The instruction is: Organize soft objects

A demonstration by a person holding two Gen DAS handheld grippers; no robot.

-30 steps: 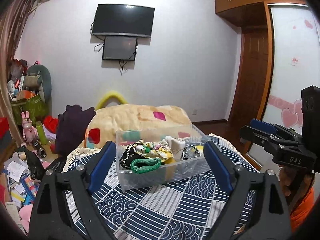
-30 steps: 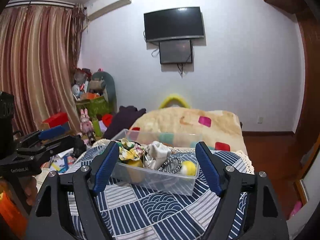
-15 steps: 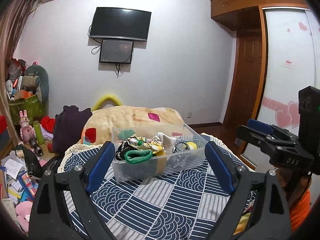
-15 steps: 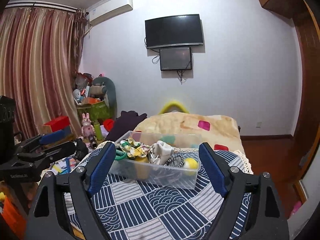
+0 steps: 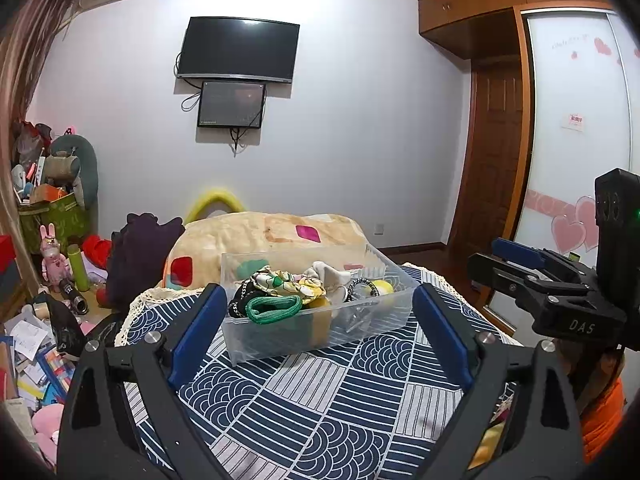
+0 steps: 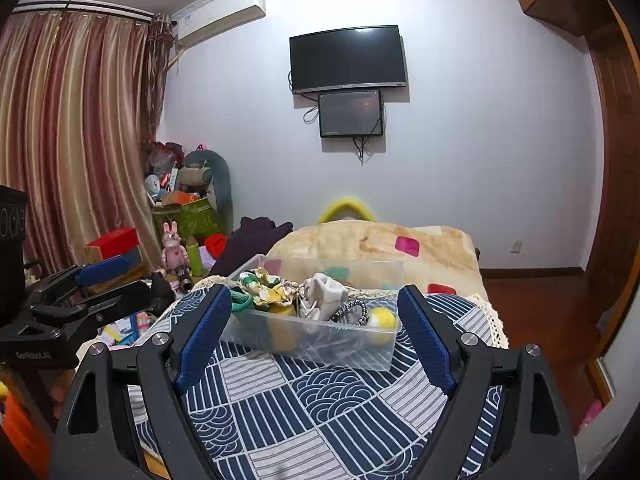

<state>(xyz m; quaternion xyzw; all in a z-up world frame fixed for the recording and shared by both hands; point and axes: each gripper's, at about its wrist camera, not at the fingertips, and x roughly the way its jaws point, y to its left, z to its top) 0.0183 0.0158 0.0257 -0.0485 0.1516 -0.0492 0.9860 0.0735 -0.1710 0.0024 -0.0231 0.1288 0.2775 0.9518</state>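
Note:
A clear plastic bin (image 5: 320,330) stands on the table with the blue patterned cloth (image 5: 320,408). It holds soft things: a green knitted band (image 5: 274,308), a floral scrunchie (image 5: 286,282), a white cloth (image 5: 330,274), a beaded band (image 5: 362,286) and a yellow ball (image 5: 382,287). My left gripper (image 5: 318,334) is open and empty, short of the bin. My right gripper (image 6: 314,334) is open and empty, short of the same bin (image 6: 316,340). The right gripper also shows at the right edge of the left wrist view (image 5: 532,276).
A bed with a beige quilt (image 5: 260,236) lies behind the table. A dark garment (image 5: 140,252) hangs at its left. Toys, boxes and papers (image 5: 44,280) crowd the floor at left. A wardrobe door (image 5: 580,140) stands at right.
Both grippers have drawn back and tilted up a little, so the bin sits lower and smaller in view. Both stay open and empty.

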